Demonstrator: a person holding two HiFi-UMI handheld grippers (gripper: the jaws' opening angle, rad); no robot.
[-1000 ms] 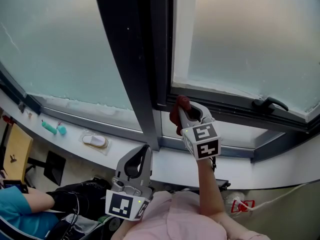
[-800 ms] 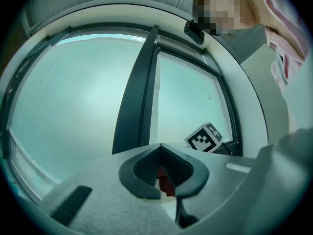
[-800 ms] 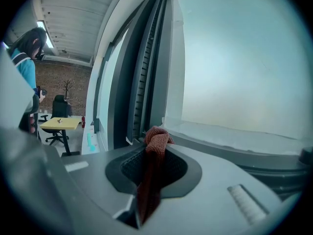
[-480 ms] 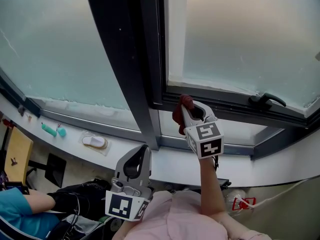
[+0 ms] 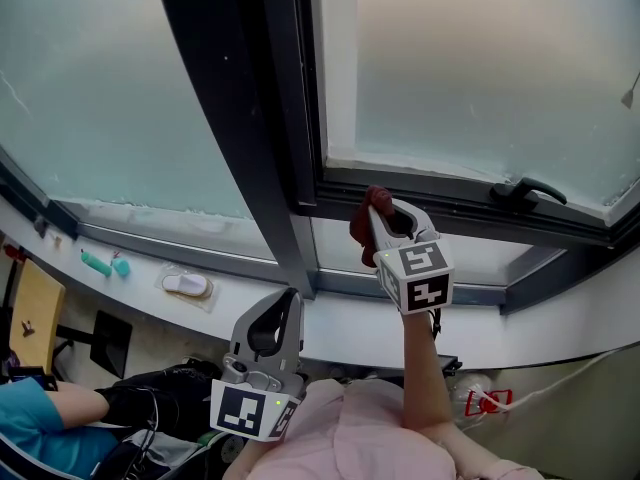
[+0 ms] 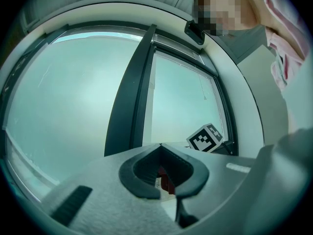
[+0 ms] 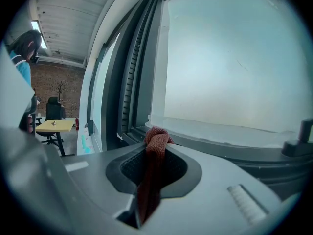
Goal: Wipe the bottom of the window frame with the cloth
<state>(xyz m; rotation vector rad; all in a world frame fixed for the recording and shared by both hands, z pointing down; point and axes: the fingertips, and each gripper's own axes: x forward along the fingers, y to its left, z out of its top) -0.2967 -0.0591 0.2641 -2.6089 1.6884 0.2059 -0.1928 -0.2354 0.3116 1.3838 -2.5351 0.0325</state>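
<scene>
A red-brown cloth [image 5: 363,225] is pinched in my right gripper [image 5: 384,206], which is shut on it. The cloth's bunched end [image 7: 156,140] pokes past the fingertips and rests against the dark bottom rail of the window frame [image 5: 440,206], close to its left corner. In the right gripper view the rail [image 7: 230,150] runs to the right under the frosted pane. My left gripper [image 5: 290,298] hangs lower, in front of the white sill, shut with nothing in it. In its own view the left gripper [image 6: 159,146] points at the glass, tips together.
A dark window handle [image 5: 527,190] sits on the rail to the right. A thick dark mullion [image 5: 250,138] stands left of the cloth. The white sill [image 5: 340,318] carries teal items [image 5: 100,262] and a white object [image 5: 188,284]. A seated person [image 5: 45,408] is lower left.
My right gripper with the cloth has slid a little to the right along the bottom rail, away from the mullion. The left gripper has stayed where it was.
</scene>
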